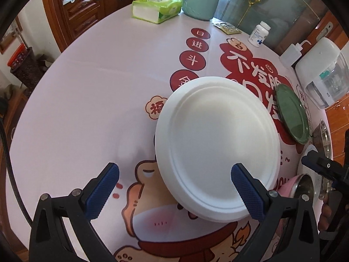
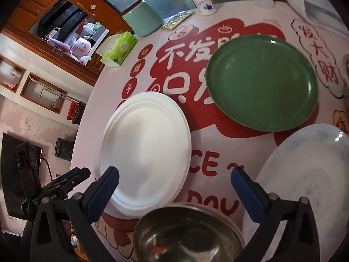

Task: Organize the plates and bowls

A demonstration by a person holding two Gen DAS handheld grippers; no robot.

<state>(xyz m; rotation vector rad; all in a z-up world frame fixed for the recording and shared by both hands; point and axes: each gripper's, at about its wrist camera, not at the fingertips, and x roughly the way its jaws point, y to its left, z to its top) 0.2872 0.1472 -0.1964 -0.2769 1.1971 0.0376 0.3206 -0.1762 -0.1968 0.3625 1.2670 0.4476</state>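
Note:
A white plate stack [image 1: 218,146] [image 2: 145,155] lies on the round printed table [image 1: 87,100]. My left gripper [image 1: 174,187] is open and empty, with its right finger over the stack's near rim. A green plate [image 2: 261,83] [image 1: 293,113] lies to the right of the white one. A pale blue patterned plate [image 2: 309,170] lies at the right. A steel bowl with a pink outside [image 2: 187,233] [image 1: 302,187] sits between my right gripper's fingers. My right gripper [image 2: 174,187] is open and empty above that bowl.
At the table's far side stand a green tissue pack [image 1: 157,8], a teal jar [image 1: 201,2], a white pill bottle [image 1: 259,33], a squeeze bottle [image 1: 292,53] and a white appliance [image 1: 322,72]. More steel bowls [image 1: 322,139] sit at the right edge.

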